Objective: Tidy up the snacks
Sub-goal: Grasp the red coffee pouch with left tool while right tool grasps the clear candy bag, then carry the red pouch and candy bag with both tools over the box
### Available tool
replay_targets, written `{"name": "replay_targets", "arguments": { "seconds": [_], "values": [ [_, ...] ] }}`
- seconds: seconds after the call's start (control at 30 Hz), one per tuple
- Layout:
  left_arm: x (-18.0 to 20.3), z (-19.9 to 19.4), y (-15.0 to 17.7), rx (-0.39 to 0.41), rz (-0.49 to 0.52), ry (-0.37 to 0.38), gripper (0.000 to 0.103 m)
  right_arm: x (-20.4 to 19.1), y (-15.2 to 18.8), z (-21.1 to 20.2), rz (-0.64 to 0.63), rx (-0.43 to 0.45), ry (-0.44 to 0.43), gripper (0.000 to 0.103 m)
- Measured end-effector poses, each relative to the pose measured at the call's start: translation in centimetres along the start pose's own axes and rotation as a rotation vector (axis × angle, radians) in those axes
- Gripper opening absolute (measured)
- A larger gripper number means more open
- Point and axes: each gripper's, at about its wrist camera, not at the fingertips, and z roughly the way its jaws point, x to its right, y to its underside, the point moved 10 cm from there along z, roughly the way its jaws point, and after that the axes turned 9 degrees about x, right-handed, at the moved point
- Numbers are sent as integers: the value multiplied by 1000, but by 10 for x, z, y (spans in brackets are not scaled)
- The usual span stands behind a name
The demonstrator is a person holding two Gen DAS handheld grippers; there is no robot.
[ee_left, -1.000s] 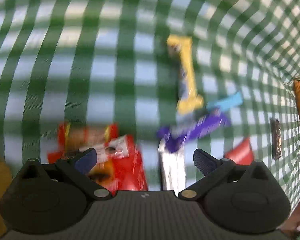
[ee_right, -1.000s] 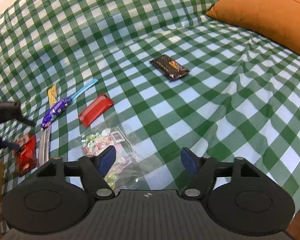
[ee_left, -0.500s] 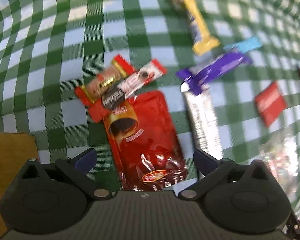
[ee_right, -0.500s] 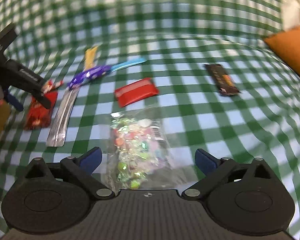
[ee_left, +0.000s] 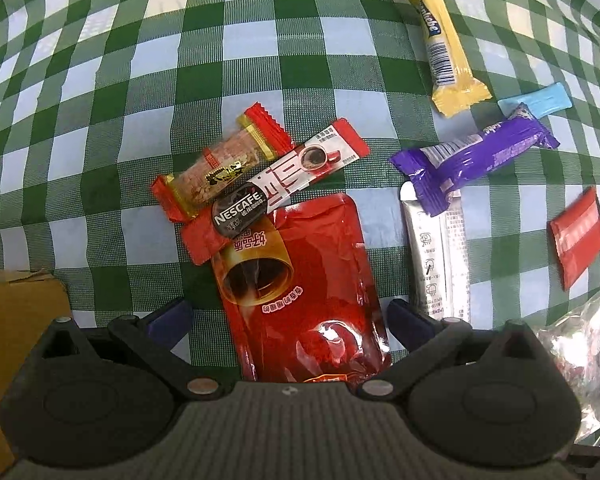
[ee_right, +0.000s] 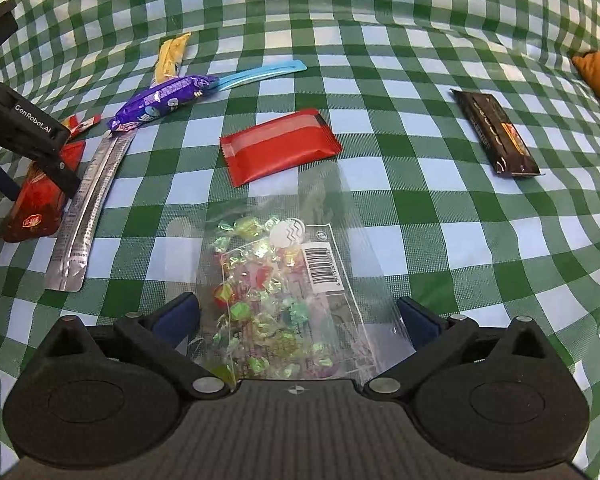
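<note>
A: In the lower middle of the left wrist view, the red coffee pouch [ee_left: 300, 292] is lying straight between the spread fingers of the left claw [ee_left: 288, 316]; its long axis is running up the frame, tilted a little to the upper left; the claw is gaping wide and gripping nothing.

B: And in the right wrist view?

A: The clear candy bag [ee_right: 284, 292] is sitting in the lower middle, between the open fingers of the right claw [ee_right: 298, 316], which is also holding nothing; its long axis is pointing up the frame, away from the claw.

B: So each claw is facing its own packet?

A: I am judging so; the left one is nearer the pouch, the right nearer the bag; both packets are resting flat on the checked cloth [ee_right: 440, 240].
</note>
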Motion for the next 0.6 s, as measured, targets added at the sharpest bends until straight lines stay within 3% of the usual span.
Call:
{"name": "replay_targets", "arguments": {
  "seconds": [0.17,0.23,0.27,0.3,0.33,0.4,0.5,0.53,0.6],
  "values": [
    [7,17,-20,-48,-10,-8,103,-2,-1,2,6,-10,6,103],
    [5,16,-26,-22,-32,-6,101,-1,-1,2,5,-5,3,103],
    [3,12,-29,10,-43,-13,98,0,-1,2,0,-4,-2,103],
    [1,6,-31,44,-51,-11,86,0,0,2,-5,-8,-2,103],
    [2,-1,-33,77,-39,-3,73,-1,0,0,-11,-9,0,97],
    [4,-8,-36,98,-19,32,62,-10,-2,-8,-47,17,-14,78],
    [-3,-15,-37,109,-41,48,57,-19,0,-17,-122,55,5,50],
    [-5,-18,-37,116,-43,50,56,-21,0,-22,-140,76,8,37],
    [-9,-28,-34,137,-46,67,55,-25,-1,-31,-165,109,16,29]
  ]
}}
